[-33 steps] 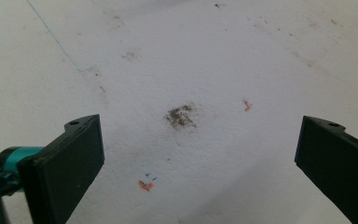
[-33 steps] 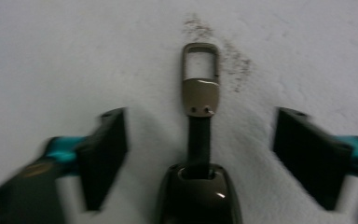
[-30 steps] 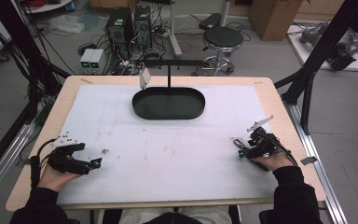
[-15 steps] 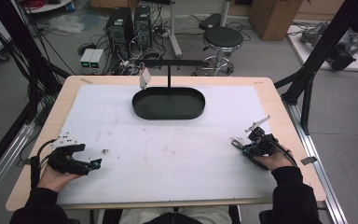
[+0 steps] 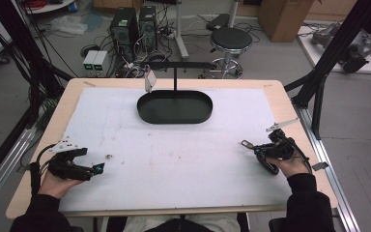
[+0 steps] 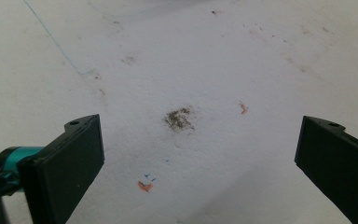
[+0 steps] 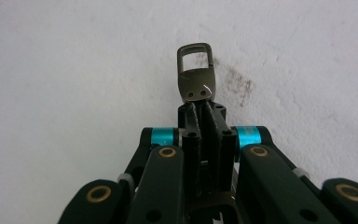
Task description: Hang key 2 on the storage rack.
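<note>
White table mat (image 5: pixel 174 159), right gripper (image 7: pixel 200 109) jaws just clamped on metal clasp (image 7: pixel 195 72) (left gripper (image 6: pixel 196 154) jaws unchanged, apart).

Metal tag's (image 7: pixel 195 74) base behind fingers (image 7: pixel 193 122)

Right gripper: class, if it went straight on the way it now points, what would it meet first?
The right gripper, shut on a small metal clasp, points left across the white mat. Its way looks free as far as the high view shows; it may graze the mat, since its height is unclear.
</note>
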